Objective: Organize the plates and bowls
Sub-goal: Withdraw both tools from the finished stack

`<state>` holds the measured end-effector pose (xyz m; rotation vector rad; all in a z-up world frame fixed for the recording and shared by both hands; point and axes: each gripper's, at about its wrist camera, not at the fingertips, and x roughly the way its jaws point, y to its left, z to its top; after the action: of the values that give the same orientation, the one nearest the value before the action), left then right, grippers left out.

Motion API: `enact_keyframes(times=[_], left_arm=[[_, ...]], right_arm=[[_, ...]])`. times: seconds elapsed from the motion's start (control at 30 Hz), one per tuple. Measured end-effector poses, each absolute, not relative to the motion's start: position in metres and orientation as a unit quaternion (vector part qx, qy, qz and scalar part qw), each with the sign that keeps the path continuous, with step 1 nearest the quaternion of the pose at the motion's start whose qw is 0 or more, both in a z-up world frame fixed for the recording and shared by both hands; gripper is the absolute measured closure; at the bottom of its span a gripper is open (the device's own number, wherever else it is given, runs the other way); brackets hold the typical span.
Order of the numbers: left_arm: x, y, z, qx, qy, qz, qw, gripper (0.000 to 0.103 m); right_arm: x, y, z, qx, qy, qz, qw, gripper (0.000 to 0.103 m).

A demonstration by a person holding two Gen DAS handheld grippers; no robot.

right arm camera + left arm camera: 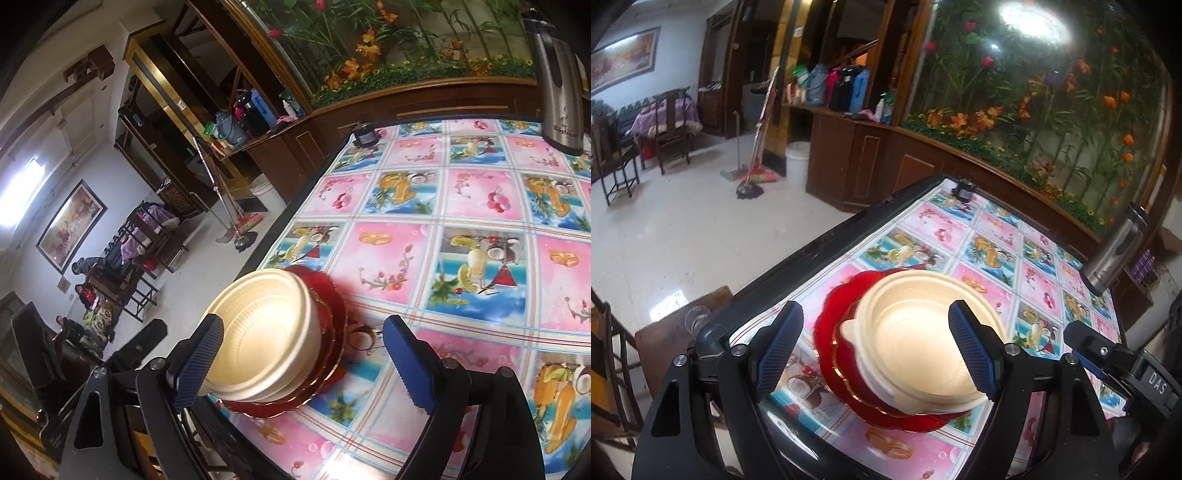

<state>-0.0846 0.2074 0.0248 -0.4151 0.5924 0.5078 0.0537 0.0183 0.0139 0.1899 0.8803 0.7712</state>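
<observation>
A stack of cream bowls (923, 343) sits nested on a stack of red scalloped plates (846, 369) near the table's left edge. My left gripper (875, 350) is open above the stack, fingers either side of it, holding nothing. In the right wrist view the cream bowls (266, 339) and red plates (332, 354) sit at the left edge of the table. My right gripper (303, 362) is open, its left finger (201, 362) close beside the bowl rim, its right finger over the cloth. The right gripper body shows at the left wrist view's right edge (1108, 354).
The table (443, 206) has a pink and blue fruit-patterned cloth and a dark rim. A steel thermos (557, 85) stands at the far right. A small black object (364, 136) sits at the far corner. Wooden chairs and a floor lie to the left.
</observation>
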Motion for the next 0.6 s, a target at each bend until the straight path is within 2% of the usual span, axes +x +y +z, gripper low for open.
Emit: enact_keyframes(times=[0.27, 0.6], left_arm=[[-0.085, 0.189, 0.029, -0.165, 0.282, 0.244, 0.913, 0.022], [-0.092, 0.172, 0.017, -0.13, 0.324, 0.229, 0.909, 0.022]], right_arm=[[0.043, 0.007, 0.023, 0.083, 0.4, 0.358, 0.839, 0.011], [0.017, 0.008, 0.019, 0.027, 0.392, 0.361, 0.846, 0.009]])
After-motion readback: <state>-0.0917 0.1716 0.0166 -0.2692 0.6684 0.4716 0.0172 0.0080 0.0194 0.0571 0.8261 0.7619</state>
